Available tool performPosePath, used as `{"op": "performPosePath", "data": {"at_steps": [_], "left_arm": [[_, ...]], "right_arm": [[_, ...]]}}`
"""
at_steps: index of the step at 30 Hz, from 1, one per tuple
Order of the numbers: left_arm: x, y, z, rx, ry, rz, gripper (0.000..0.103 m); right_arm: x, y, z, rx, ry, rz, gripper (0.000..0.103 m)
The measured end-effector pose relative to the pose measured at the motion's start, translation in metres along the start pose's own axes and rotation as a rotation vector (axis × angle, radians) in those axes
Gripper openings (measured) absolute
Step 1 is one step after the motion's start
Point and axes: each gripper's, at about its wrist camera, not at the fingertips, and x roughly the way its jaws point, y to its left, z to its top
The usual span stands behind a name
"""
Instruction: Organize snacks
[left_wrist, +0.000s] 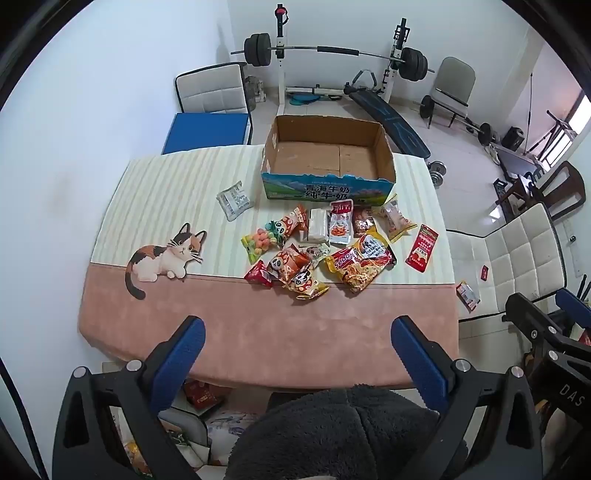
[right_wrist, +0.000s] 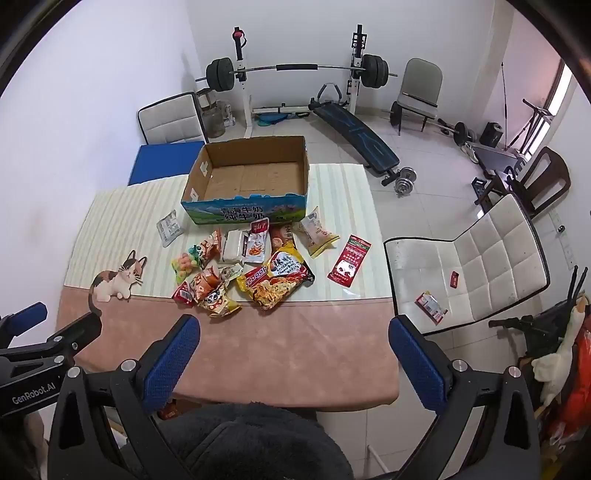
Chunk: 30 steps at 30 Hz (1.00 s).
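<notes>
Left wrist view: the left tool (left_wrist: 297, 341) hangs over the near pink edge of the bench (left_wrist: 258, 343), jaws spread fully wide with nothing between them. The snacks (left_wrist: 317, 251) lie in a loose heap mid-bench, just in front of the empty box (left_wrist: 328, 184). A grey packet (left_wrist: 235, 200) sits apart to the left, a red sachet (left_wrist: 422, 248) apart to the right near the bench edge. Two more packets (left_wrist: 467, 294) lie on the white chair (left_wrist: 517, 251).

Right wrist view: the right tool (right_wrist: 293, 341) is likewise wide open and empty, short of the heap (right_wrist: 243, 266). The noodle bag (right_wrist: 277, 278) overlaps its neighbours.

Risks, as I judge them: packets overlap, so a pinch may lift two or drag one off; the slick film may slip from the pads; the red sachet (right_wrist: 349, 260) could be nudged over the edge; both tools reaching into one heap may collide; the chair packets could be forgotten.
</notes>
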Motion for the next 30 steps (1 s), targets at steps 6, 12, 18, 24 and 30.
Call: {"op": "performPosePath", "data": {"at_steps": [6, 12, 18, 24, 30], "left_arm": [[0.000, -0.001, 0.000, 0.004, -0.001, 0.011, 0.103], [0.000, -0.001, 0.001, 0.003, -0.003, 0.013, 0.103], [0.001, 0.000, 0.000, 0.002, -0.005, 0.011, 0.103], [-0.007, -0.006, 0.002, 0.003, -0.008, 0.008, 0.103], [-0.009, -0.009, 0.003, 0.004, -0.011, 0.005, 0.103]], "right_arm": [[0.000, 0.001, -0.001, -0.004, -0.005, -0.010, 0.103], [-0.003, 0.001, -0.003, -0.004, -0.004, -0.006, 0.103], [-0.005, 0.002, -0.003, -0.006, -0.010, -0.004, 0.103], [-0.009, 0.000, -0.003, -0.006, -0.014, -0.004, 0.103], [-0.015, 0.005, -0.002, -0.007, -0.023, -0.006, 0.103]]}}
